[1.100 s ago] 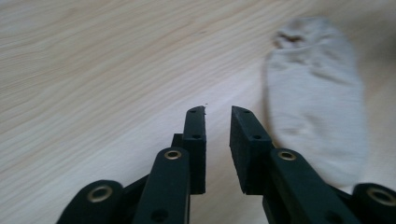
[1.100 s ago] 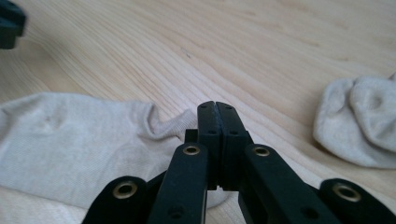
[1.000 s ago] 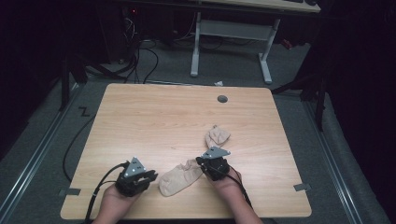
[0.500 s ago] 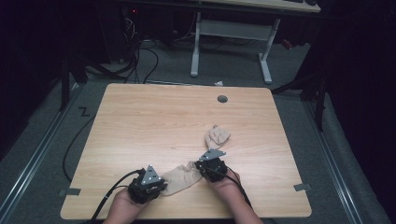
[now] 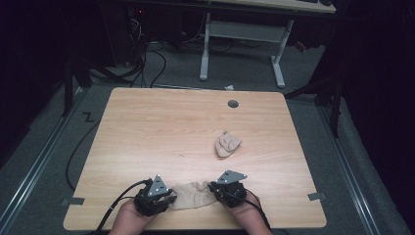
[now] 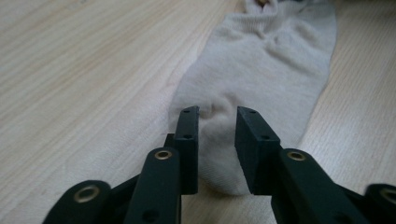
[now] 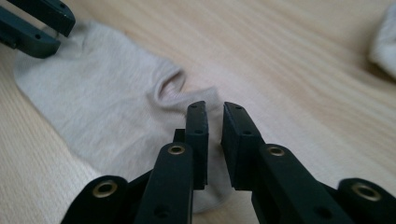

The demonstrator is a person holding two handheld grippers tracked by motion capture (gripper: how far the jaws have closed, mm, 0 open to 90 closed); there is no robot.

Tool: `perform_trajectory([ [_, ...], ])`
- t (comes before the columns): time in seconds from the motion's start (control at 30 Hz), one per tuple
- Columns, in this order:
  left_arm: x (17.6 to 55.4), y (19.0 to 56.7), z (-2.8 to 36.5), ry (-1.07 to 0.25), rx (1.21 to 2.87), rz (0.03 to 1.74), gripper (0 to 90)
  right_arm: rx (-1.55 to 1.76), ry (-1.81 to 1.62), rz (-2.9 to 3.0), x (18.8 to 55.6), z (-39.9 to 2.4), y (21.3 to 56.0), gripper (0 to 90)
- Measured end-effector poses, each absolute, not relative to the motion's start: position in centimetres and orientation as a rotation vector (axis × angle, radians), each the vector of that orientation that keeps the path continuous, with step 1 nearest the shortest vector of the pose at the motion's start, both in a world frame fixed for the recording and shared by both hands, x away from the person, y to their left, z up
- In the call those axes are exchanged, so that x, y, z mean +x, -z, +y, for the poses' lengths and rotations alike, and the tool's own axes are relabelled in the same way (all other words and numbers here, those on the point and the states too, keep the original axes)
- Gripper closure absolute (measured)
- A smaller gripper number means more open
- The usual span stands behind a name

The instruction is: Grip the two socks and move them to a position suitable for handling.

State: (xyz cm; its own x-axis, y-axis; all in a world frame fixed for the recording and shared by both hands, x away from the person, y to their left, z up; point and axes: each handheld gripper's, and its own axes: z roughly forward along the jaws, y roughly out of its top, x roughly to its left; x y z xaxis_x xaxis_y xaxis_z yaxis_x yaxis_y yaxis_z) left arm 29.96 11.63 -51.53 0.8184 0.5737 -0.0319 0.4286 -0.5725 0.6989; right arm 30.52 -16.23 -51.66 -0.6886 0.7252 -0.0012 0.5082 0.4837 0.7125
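A beige ankle sock (image 5: 192,196) lies flat near the table's front edge, stretched between my two grippers. My left gripper (image 5: 168,200) holds its toe end. In the left gripper view the jaws (image 6: 217,126) pinch a raised fold of the sock (image 6: 266,60). My right gripper (image 5: 214,191) is at the other end. In the right gripper view it (image 7: 214,116) is nearly closed on the sock's heel edge beside the opening (image 7: 107,107), and the left gripper (image 7: 42,28) shows at the far end. A second beige sock (image 5: 226,145) lies crumpled farther back on the table.
The wooden table (image 5: 161,127) has a round cable hole (image 5: 233,104) near its back edge. The crumpled sock (image 7: 385,37) lies beyond my right gripper. Cables and a white desk frame (image 5: 242,34) stand on the floor behind the table.
The left gripper has moved right and closed on the sock's toe end. The right gripper has drawn the flat sock toward the front edge, away from the crumpled sock.
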Motion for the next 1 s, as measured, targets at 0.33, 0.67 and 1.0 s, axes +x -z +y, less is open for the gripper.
perform_trajectory([
  [0.33, 32.5, 50.6, 16.7, -0.339, 2.112, 0.935, 57.6, 1.171, -1.008, 2.219, 33.4, -19.4, 50.1, 71.2],
  [0.67, 33.4, 51.3, 17.7, -0.345, 2.107, 0.99, 56.1, 1.349, -0.922, 2.126, 41.9, -21.1, 49.6, 61.4],
  [1.0, 33.2, 51.2, 17.9, -0.339, 2.103, 0.983, 56.0, 1.452, -0.75, 2.188, 46.0, -21.1, 51.5, 65.0],
])
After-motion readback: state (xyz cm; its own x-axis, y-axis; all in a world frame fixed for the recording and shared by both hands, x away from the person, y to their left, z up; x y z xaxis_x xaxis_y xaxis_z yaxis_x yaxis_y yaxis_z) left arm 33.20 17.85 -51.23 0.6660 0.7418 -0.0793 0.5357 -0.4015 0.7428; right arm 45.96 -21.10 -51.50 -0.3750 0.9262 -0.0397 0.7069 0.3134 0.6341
